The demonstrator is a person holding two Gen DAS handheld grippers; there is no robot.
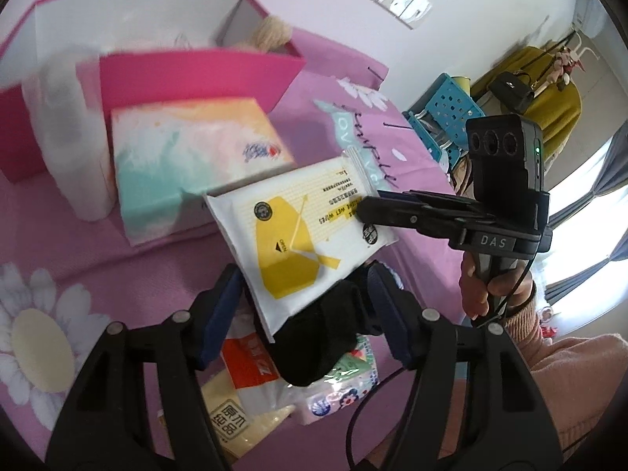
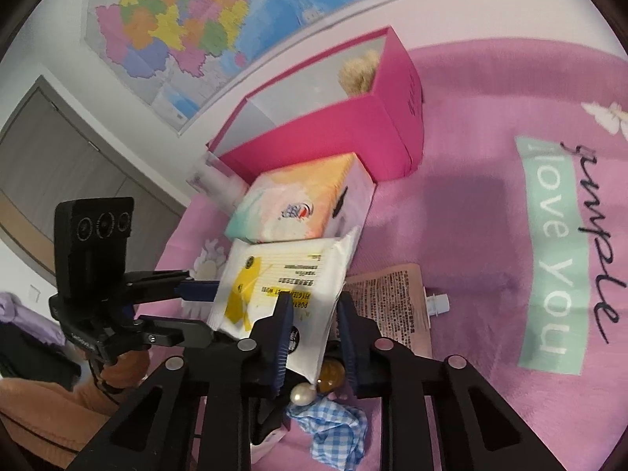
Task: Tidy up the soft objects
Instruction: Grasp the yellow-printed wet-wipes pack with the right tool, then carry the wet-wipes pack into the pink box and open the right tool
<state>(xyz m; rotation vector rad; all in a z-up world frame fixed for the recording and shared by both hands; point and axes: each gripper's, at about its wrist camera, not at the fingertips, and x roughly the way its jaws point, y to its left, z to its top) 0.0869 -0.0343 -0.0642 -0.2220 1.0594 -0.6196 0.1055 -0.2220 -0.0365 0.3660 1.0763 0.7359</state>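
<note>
A white and yellow wet wipes pack (image 1: 286, 227) (image 2: 274, 274) hangs above the pink bedspread, held from both sides. My left gripper (image 1: 304, 271) (image 2: 204, 310) has its pads against the pack's lower end, with a black soft item (image 1: 322, 337) beside the right-hand pad. My right gripper (image 1: 363, 212) (image 2: 314, 300) is shut on the pack's opposite edge. Behind the pack stand a pastel tissue box (image 1: 188, 157) (image 2: 302, 204) and an open pink box (image 1: 196, 74) (image 2: 353, 129) with a fluffy beige item (image 1: 271, 33) (image 2: 359, 70) inside.
Under the grippers lie an orange and yellow packet (image 1: 251, 365), a floral tissue pack (image 1: 345, 384), a brown sachet (image 2: 388, 302), a blue gingham cloth (image 2: 337, 428) and a pearl clip (image 2: 300, 394). A white roll (image 1: 66, 117) stands left of the tissue box. A blue basket (image 1: 443, 110) sits beyond the bed.
</note>
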